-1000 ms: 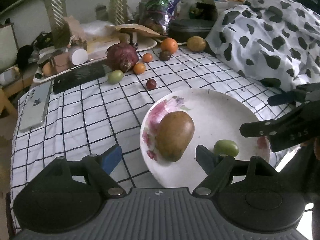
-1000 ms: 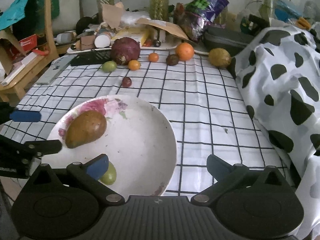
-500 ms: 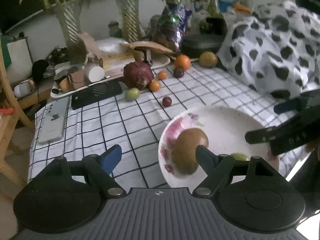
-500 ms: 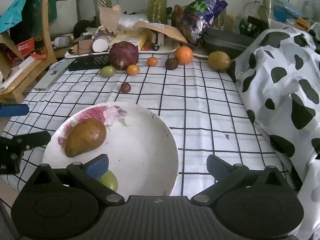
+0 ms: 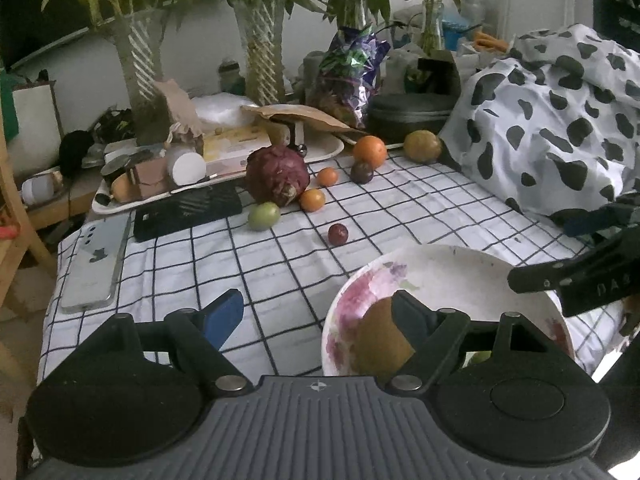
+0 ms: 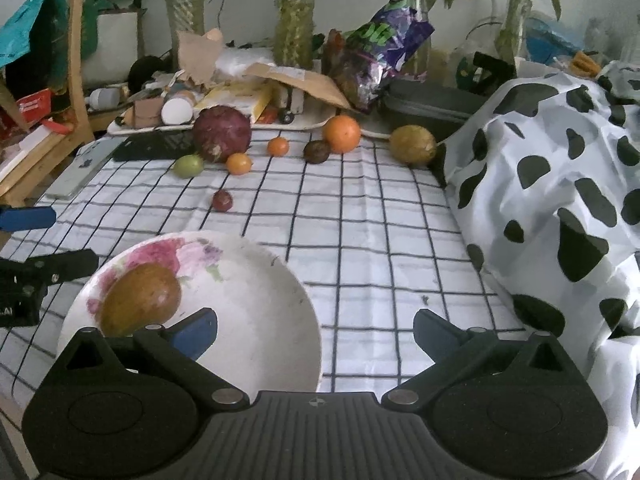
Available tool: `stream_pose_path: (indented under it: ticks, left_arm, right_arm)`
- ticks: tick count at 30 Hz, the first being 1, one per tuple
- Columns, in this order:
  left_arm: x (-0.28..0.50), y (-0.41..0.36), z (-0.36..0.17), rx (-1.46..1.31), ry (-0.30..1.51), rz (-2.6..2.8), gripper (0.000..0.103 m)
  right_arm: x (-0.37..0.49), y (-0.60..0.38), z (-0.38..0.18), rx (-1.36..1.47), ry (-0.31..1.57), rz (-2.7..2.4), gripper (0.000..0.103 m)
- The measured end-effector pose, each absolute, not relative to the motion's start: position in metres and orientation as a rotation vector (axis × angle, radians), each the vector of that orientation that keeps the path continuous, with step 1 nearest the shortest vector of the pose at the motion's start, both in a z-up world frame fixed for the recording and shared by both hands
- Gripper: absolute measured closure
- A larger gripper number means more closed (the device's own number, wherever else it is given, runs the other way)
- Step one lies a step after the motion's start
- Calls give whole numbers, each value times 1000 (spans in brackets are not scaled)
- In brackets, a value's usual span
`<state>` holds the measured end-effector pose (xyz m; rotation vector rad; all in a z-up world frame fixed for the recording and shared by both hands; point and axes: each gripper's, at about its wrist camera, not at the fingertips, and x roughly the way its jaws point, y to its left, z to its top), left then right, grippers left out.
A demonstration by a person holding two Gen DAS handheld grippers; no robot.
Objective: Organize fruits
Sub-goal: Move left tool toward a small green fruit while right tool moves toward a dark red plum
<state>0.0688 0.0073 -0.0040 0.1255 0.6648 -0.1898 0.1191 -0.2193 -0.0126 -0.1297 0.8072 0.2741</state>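
Note:
A white flowered plate (image 5: 460, 280) (image 6: 256, 304) sits on the checked cloth near the front edge. It holds a brown mango (image 5: 380, 344) (image 6: 140, 300) and a small green fruit (image 5: 478, 357), mostly hidden behind my gripper. Loose fruits lie farther back: a small dark red one (image 5: 338, 234) (image 6: 222, 200), a green one (image 5: 263, 216) (image 6: 188, 165), two small orange ones (image 5: 312, 199) (image 5: 328, 176), a dark plum (image 5: 362, 171), a big orange (image 5: 369, 151) (image 6: 341, 133) and a yellow-green fruit (image 5: 422, 146) (image 6: 413, 145). My left gripper (image 5: 316, 316) is open and empty beside the plate. My right gripper (image 6: 316, 330) is open and empty over the plate's right rim.
A red cabbage (image 5: 277, 175) sits by the loose fruits. A phone (image 5: 98, 262) and a black case (image 5: 188, 216) lie at the left. A cluttered tray (image 5: 200, 160), plant vases and a snack bag (image 5: 348, 76) line the back. A cow-print cloth (image 5: 552, 128) heaps at the right.
Both grippers have pulled back and up from the plate, so more of the table shows. The mango and green fruit stay on the plate. Both grippers stay open.

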Motion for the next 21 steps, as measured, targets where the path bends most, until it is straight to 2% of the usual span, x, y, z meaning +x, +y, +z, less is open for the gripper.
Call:
stream_pose_path:
  ticks: [21]
  left_arm:
    - [126, 31, -12, 99, 670, -140, 23]
  right_arm:
    - [169, -197, -12, -165, 745, 328, 0]
